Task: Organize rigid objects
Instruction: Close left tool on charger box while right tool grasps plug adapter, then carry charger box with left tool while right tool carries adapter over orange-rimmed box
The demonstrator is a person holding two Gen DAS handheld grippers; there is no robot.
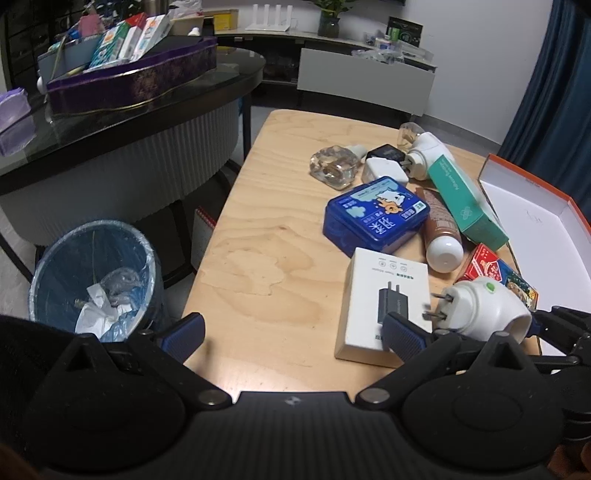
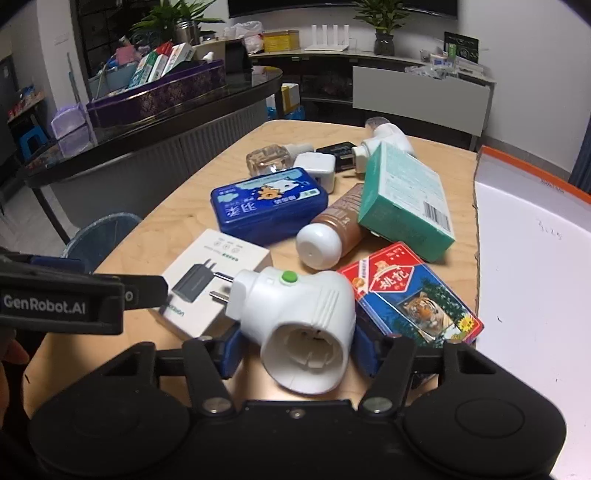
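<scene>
Right hand-held gripper (image 2: 295, 349): ribbed blue pads clasp a glossy white plug-in vaporizer (image 2: 299, 325). Left hand-held gripper (image 1: 291, 334) gapes empty over the pale plywood bench (image 1: 266, 236).

Looks like someone's living room, honestly. There's a light wood counter (image 1: 266, 229) with household clutter piled toward its far right corner, and just past its left edge a small bin (image 1: 96, 273) lined with a plastic bag sits on the floor. Beyond that is a dark oval glass-topped table (image 2: 155, 122) carrying a purple decorative tin (image 1: 133, 79) stuffed with boxes. Along the back wall runs a low white media-style cabinet (image 2: 417, 92) with a wifi router (image 2: 327, 38) and a potted plant (image 2: 384, 33) on top, and what seems to be the bottom of a TV above it. Blue curtains (image 1: 554, 92) hang on the right side. Very lived-in home vibe, not a lab.
</scene>
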